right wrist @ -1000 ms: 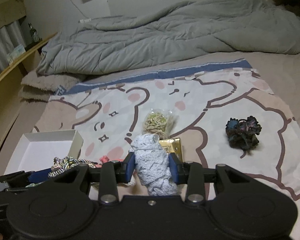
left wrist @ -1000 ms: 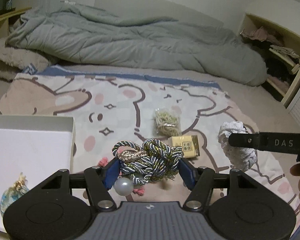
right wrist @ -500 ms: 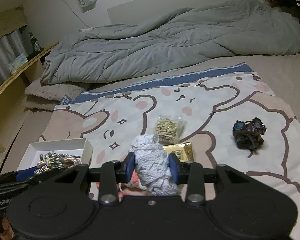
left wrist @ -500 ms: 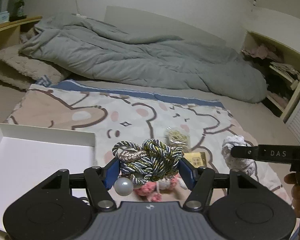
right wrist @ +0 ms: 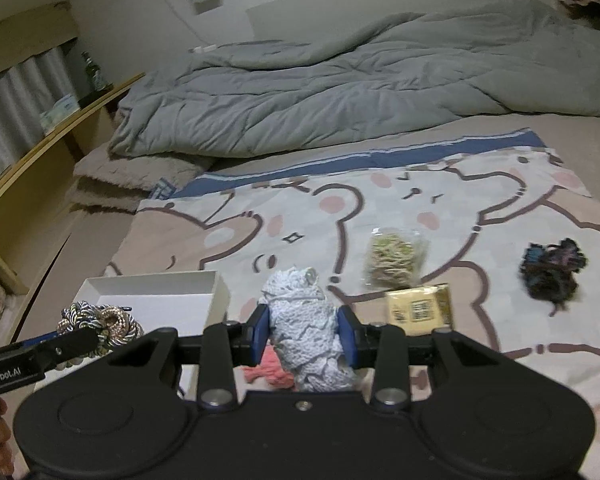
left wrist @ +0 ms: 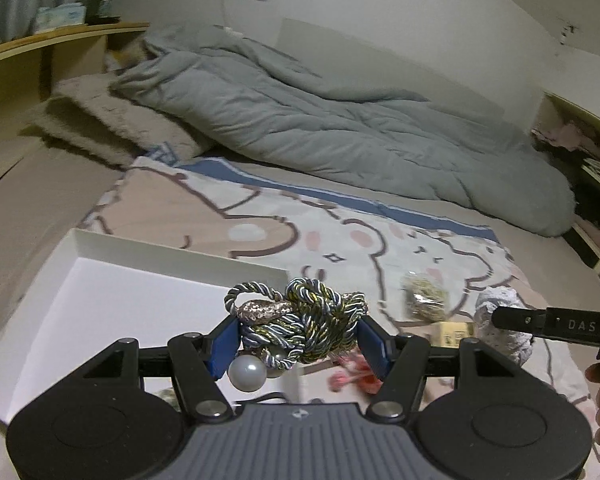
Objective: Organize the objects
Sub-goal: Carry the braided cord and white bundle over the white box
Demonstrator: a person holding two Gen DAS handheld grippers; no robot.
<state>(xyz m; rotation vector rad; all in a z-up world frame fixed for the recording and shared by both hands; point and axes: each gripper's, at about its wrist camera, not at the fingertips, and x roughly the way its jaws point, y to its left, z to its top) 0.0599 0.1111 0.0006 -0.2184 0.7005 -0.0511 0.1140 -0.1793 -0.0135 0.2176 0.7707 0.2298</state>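
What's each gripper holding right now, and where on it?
Left gripper: the braided cord knot, pinched across its sides, pearl hanging below. Right gripper: the white lace bundle, clamped across its middle.

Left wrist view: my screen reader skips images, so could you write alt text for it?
The left gripper holds a knot of braided cord with a pearl bead above a white box on a bear-print blanket. At right, the right gripper's fingers clasp a white lace bundle; a grey duvet lies behind.
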